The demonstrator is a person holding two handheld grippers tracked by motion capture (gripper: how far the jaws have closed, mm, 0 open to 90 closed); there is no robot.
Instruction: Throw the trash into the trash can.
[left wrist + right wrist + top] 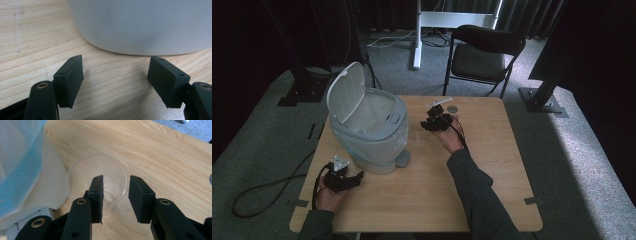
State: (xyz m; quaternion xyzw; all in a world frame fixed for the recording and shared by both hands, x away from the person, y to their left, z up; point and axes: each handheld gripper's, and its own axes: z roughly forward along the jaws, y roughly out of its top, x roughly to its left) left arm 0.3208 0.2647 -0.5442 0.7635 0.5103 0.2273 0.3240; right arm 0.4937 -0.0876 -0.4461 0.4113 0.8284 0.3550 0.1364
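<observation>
A clear plastic cup [82, 170] stands upright on the wooden table [492, 165], just right of a white pedal bin [377, 145]. The bin's lid [346, 92] is up, and a pale blue-tinted bag [17, 157] lines it. My right gripper [115, 180] hangs over the cup with its jaws apart. One jaw sits over the cup's mouth and the other just outside its right rim, and neither pad presses on it. My left gripper [116, 65] rests open on the table, pointing at the bin's lower wall [140, 22], with nothing between its jaws.
A small round grey object [453, 108] and a white strip [439, 102] lie near the table's far edge. The bin's foot pedal [403, 159] juts out at its base. A black chair [482, 52] stands behind the table, and a cable [262, 190] loops on the floor at left.
</observation>
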